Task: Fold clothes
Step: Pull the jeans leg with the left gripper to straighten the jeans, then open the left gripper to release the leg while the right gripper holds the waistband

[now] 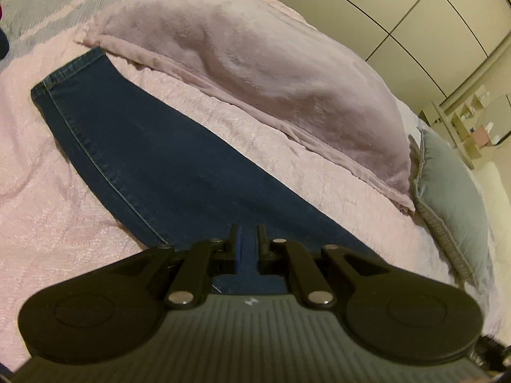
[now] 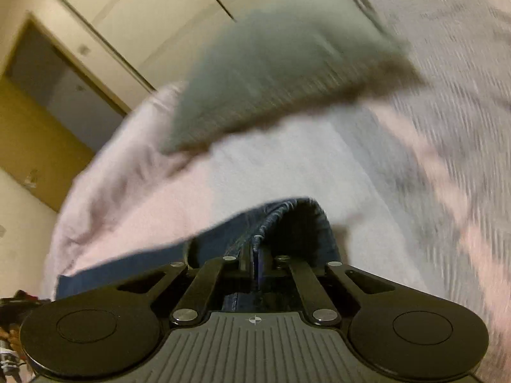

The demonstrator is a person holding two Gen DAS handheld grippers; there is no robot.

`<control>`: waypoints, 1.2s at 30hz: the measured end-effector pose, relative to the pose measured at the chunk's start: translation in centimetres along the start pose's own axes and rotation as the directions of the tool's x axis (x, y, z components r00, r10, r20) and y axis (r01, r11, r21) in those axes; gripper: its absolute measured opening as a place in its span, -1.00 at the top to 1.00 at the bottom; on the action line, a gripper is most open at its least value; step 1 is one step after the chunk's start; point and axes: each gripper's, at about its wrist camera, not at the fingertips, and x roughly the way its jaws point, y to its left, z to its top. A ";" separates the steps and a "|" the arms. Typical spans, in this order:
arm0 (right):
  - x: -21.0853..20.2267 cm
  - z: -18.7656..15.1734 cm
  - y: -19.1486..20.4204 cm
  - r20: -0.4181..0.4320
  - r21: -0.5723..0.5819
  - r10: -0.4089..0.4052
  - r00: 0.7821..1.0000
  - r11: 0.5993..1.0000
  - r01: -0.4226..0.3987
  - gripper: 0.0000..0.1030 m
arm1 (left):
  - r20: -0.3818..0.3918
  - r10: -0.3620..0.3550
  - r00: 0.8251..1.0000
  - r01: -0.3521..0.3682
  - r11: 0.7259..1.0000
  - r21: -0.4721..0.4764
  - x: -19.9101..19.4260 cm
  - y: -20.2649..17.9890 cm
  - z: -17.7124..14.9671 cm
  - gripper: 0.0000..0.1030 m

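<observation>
Through the left wrist camera I see my left hand-held gripper (image 1: 248, 234) low in the frame, its two fingers drawn close together with only a narrow slot between them. Blue cloth shows in that slot, so I read it as clenched on the jeans (image 1: 137, 146), though the pads themselves are partly hidden by the linkage. The jeans run as one long dark denim leg from right under the fingertips up and to the left across the pink bedspread (image 1: 48, 198), ending in a stitched hem at the upper left. A mauve plush blanket (image 1: 255, 73) lies folded beyond the leg, its near edge just beside the hem end. A grey cushion (image 1: 453, 198) sits at the right, against the blanket's end.

Through the right wrist camera, which is blurred, my right hand-held gripper (image 2: 255, 263) is clamped shut on a thick seamed edge of the same jeans (image 2: 287, 220). The denim bunches up in a hump just ahead of the fingertips and trails off to the left along the bedspread (image 2: 134, 204). The grey cushion (image 2: 271, 73) lies farther ahead, well apart from the denim.
</observation>
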 end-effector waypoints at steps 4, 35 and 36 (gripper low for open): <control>2.9 -1.0 -2.3 -0.072 0.014 -0.124 0.990 0.992 0.125 1.00 | -0.032 0.028 0.999 -0.029 0.999 -0.023 0.9 -0.3 -1.5 0.93; -2.9 -7.7 -5.8 -0.248 0.376 0.197 0.949 0.922 -0.092 0.18 | -0.092 0.033 0.995 -0.047 0.988 -0.145 -3.1 2.2 -5.9 0.93; -2.6 -7.3 -5.3 -0.240 0.353 0.176 0.955 0.932 -0.083 0.68 | -0.095 0.034 0.995 -0.047 0.988 -0.147 -3.0 2.3 -6.0 0.93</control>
